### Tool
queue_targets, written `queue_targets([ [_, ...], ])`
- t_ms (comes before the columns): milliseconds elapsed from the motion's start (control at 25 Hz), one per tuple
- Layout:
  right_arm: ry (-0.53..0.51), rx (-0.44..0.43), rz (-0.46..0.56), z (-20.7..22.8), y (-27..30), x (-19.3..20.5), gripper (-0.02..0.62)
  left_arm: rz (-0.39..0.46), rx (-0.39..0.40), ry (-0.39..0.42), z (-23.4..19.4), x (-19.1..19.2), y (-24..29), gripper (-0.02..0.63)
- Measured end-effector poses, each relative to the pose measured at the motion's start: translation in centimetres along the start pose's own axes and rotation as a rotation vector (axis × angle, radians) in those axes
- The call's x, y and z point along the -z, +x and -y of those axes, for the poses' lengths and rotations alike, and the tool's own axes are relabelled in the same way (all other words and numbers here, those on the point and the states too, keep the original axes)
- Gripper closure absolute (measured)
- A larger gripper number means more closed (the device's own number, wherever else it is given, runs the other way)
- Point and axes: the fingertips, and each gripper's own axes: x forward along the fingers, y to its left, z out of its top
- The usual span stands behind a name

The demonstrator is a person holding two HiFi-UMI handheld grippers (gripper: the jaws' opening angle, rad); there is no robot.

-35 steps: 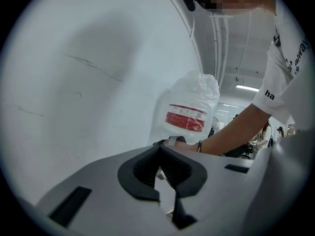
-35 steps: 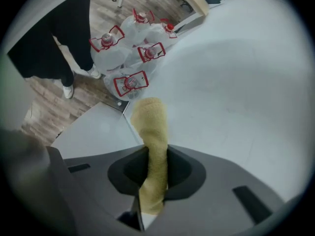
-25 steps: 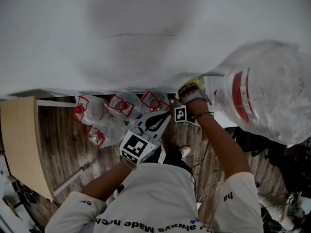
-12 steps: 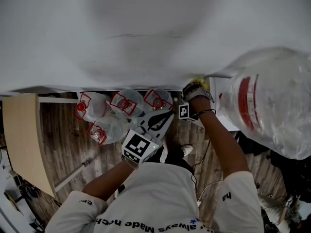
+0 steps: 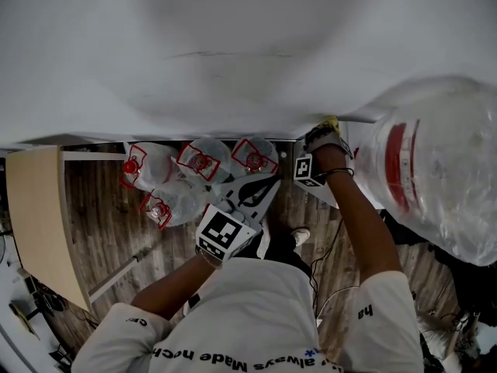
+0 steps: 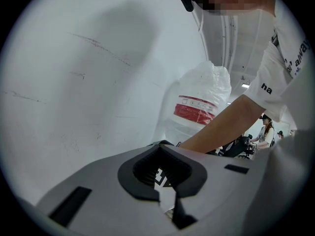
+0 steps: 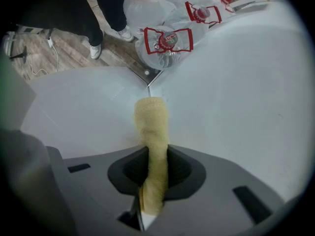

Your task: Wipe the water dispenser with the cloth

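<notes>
In the head view, the water dispenser's white body (image 5: 347, 154) stands at the right with a big clear bottle (image 5: 435, 162) with a red label on top. My right gripper (image 5: 323, 135) is shut on a yellow cloth (image 5: 331, 121) and holds it against the dispenser beside the wall. In the right gripper view the cloth (image 7: 151, 127) sticks out of the right gripper (image 7: 152, 178) and its tip touches the white panel (image 7: 74, 112) near a corner. My left gripper (image 5: 268, 183) hangs in front of my chest, shut and empty. The left gripper view shows the gripper (image 6: 167, 200) and the bottle (image 6: 199, 109).
Several spare water bottles with red labels (image 5: 202, 163) (image 7: 167, 41) lie on the wooden floor below. A light wooden board (image 5: 35, 224) is at the left. The white wall (image 5: 233, 45) fills the upper head view. A cable (image 5: 326, 255) runs across the floor by my feet.
My right gripper has slid the cloth a little to the right and up along the dispenser by the wall. The left gripper has hardly moved.
</notes>
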Motion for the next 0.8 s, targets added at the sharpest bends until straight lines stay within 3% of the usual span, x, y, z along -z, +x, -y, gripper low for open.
queue_targets([
  [800, 0.082, -0.134, 0.011, -3.4, -1.3, -1.3, 0.532, 0.003, 0.011, 0.002, 0.8, 0.2, -1.0, 0.589],
])
